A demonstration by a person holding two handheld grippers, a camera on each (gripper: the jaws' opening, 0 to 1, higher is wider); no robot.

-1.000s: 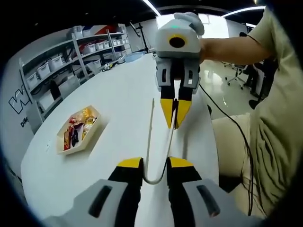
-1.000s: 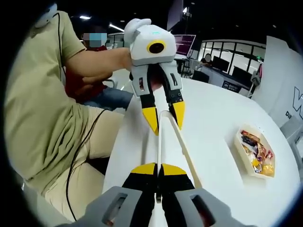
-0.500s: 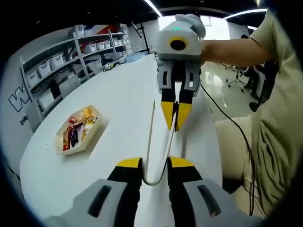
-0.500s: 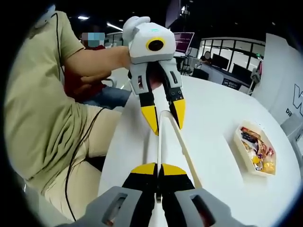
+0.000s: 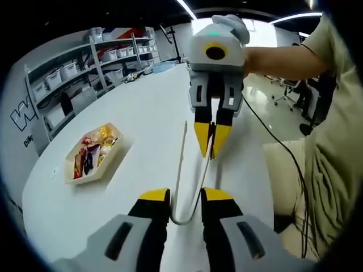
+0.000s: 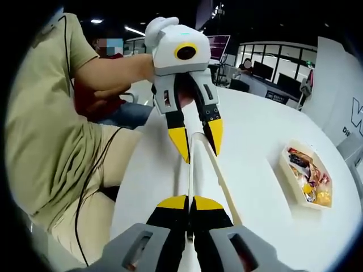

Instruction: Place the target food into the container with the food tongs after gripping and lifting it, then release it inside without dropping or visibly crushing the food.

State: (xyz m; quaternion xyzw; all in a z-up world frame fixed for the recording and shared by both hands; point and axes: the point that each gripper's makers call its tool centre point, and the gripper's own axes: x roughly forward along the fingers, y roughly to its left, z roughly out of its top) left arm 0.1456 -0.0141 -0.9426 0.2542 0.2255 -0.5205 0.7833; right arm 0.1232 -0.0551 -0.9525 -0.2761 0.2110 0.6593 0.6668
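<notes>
food tongs (image 5: 180, 164) held off the table between both grippers, food still in the container.
right tongs (image 6: 191, 201) are clamped on one arm of the food tongs; left tongs (image 5: 186, 195) stand spread, straddling the looped end. beyond them, on the white table (image 5: 147, 102), well apart, sits the container (image 5: 93, 153) with wrapped food (image 5: 88, 156) inside. a person's arm reaches in behind.

right gripper (image 6: 190, 207) clamping tongs (image 6: 195, 164), tray (image 6: 306, 181) aside

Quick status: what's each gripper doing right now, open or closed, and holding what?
Left gripper: open, jaws either side of the tongs' bend, not clamping.
Right gripper: shut on one arm of the tongs.
</notes>
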